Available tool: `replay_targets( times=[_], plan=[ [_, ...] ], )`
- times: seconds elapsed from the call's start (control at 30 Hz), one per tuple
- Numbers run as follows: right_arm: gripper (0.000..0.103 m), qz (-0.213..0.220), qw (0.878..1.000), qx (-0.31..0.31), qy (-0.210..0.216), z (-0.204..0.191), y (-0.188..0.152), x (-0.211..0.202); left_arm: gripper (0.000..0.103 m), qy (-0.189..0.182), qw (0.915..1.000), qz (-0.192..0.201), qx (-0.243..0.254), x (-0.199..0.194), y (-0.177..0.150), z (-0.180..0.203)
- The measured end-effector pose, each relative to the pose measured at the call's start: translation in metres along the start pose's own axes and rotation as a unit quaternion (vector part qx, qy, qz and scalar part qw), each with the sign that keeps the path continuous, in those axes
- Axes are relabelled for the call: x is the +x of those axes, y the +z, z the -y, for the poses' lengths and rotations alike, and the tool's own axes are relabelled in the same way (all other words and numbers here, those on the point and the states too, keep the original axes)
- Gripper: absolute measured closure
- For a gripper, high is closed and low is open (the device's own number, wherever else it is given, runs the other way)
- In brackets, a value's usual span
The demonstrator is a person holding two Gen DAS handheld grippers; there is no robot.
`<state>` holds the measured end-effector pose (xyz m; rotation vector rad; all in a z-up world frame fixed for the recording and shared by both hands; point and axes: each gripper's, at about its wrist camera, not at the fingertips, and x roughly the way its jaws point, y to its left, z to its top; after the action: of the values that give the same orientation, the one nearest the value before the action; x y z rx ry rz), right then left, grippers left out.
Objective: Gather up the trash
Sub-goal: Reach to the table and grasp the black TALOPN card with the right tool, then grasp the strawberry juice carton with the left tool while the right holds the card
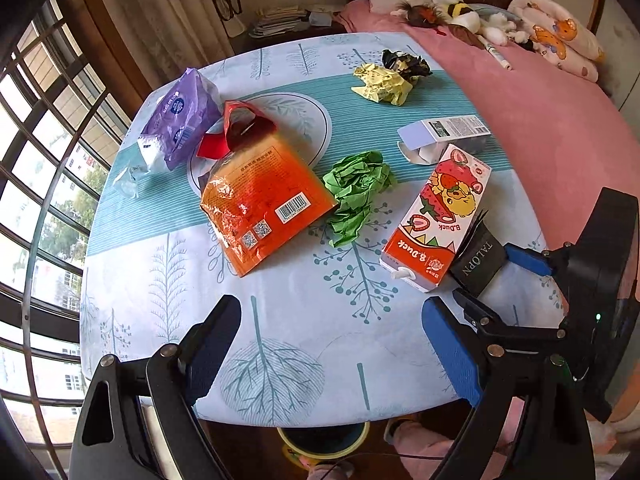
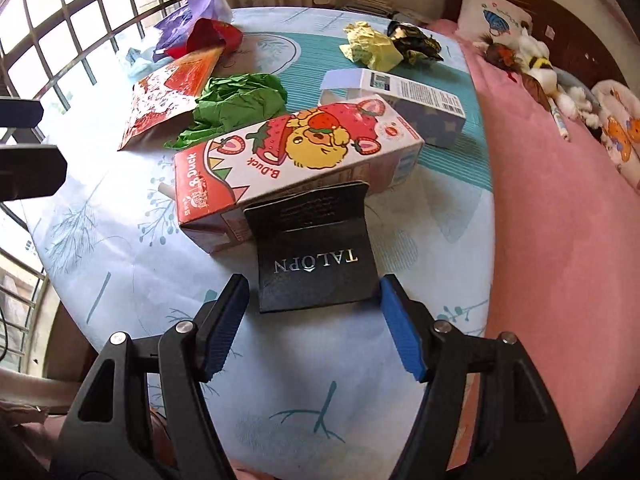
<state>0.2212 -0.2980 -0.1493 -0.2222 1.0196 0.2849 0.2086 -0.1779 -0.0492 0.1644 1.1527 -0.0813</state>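
The black TALOPN card (image 2: 316, 256) leans against the B.Duck strawberry carton (image 2: 296, 160) on your table (image 2: 120, 240), between your right tool's (image 2: 314, 324) spread fingers, while your left tool (image 1: 332, 344) hangs open nearby.

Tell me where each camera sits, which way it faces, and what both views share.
Left wrist: sits on the left gripper, above the table's near edge, looking across it toward the window and bed; its own open fingers show, plus the right gripper at right.
Right wrist: sits on the right gripper, low, facing the black TALOPN card lying between its open fingers.
Shared: the card, the B.Duck carton, the green crumpled paper.
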Motion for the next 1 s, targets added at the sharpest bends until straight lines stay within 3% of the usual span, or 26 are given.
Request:
replay_targets(
  times=[0.2,0.37,0.63,0.77,0.93,1.0],
  plan=[
    [0.044,0.016,1.000,-0.014,0.009,0.000,-0.001,-0.006,0.009,0.000,1.0000,0.000,-0.001,0.006,0.005,0.006],
    [0.044,0.009,1.000,0.019,0.002,0.020,-0.007,-0.013,0.009,-0.012,0.9999,0.004,0.008,0.011,0.016,0.017],
    [0.044,0.026,0.996,0.085,0.010,0.054,-0.009,-0.035,0.010,-0.031,0.9969,0.000,0.073,0.038,0.040,0.058],
    [0.044,0.033,0.995,0.091,0.014,0.060,-0.013,-0.045,0.021,-0.041,0.9945,-0.012,0.095,0.056,0.052,0.077],
    [0.044,0.034,0.994,0.099,0.023,0.063,-0.023,-0.053,0.023,-0.046,0.9931,-0.034,0.103,0.078,0.064,0.093],
    [0.044,0.032,0.994,0.100,0.027,0.063,-0.027,-0.054,0.029,-0.050,0.9925,-0.042,0.103,0.085,0.067,0.097]
  ],
)
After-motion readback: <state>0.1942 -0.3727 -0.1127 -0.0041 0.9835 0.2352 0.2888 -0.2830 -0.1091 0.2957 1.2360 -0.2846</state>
